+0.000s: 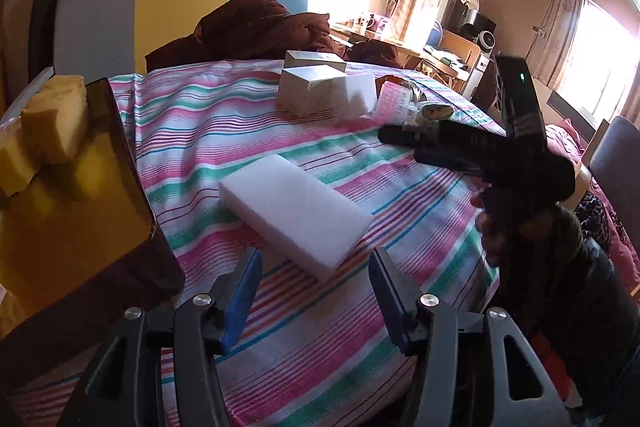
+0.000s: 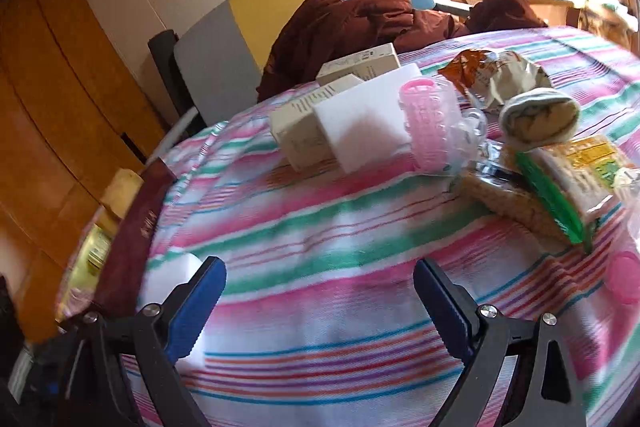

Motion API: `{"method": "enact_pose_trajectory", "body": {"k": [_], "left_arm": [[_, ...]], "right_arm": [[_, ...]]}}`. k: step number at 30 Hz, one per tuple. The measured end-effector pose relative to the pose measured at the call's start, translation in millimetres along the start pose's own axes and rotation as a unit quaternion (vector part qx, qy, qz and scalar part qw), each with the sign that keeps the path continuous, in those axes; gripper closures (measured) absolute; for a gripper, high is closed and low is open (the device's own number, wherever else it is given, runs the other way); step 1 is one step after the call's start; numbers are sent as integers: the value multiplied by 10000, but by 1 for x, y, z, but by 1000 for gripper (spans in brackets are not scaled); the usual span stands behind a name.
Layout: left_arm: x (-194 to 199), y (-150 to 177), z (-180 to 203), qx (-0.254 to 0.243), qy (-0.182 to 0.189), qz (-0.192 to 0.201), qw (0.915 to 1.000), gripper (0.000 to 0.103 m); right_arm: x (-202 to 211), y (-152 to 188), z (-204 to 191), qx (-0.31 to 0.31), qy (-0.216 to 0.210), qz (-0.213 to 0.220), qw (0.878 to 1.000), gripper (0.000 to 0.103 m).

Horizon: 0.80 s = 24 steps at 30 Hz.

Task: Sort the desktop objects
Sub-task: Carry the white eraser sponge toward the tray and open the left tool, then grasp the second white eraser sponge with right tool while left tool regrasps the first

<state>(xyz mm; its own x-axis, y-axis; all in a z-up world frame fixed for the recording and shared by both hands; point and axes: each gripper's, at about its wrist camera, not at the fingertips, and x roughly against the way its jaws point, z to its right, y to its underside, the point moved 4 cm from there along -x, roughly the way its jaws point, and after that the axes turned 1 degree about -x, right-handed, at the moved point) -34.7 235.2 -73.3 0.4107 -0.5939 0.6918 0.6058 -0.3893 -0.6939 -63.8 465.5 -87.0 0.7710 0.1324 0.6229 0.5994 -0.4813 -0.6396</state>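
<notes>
Both grippers hang released: the left gripper (image 1: 314,293) just short of the white sponge (image 1: 296,209) on the striped cloth (image 1: 200,131), the right gripper (image 2: 320,303) beyond the sponge, toward the boxes (image 2: 304,131)

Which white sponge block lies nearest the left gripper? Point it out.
The flat white sponge block just ahead of the left gripper, alone on the striped cloth; the other white block leans against boxes farther back.

White foam block (image 1: 296,215) flat on striped cloth, cream boxes (image 1: 306,91), pink roller (image 2: 422,123), snack packets (image 2: 560,179) clustered beyond
</notes>
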Motion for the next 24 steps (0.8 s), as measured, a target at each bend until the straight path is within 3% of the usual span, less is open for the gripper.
{"method": "enact_pose_trajectory", "body": {"k": [6,10,13,19,24], "left_arm": [[-3,13,-9,35,71,-8,10000,46],[-2,16,-16,167,218,21,9996,46],[-1,17,-17,157,298,61,9994,46],[0,19,-21,219,474,130,9986,46],[0,19,-21,262,529,147,9982,46]], "right_arm": [[-21,-33,-7,-1251,-838,-95,9886,0],[-46,-48,11,-2445,-749,-58,9667,0],[-53,-56,24,-2955,-511,197,9538,0],[-62,-69,30,-3134,-145,287,9491,0],[-69,-75,31,-3122,-268,253,9493,2]]}}
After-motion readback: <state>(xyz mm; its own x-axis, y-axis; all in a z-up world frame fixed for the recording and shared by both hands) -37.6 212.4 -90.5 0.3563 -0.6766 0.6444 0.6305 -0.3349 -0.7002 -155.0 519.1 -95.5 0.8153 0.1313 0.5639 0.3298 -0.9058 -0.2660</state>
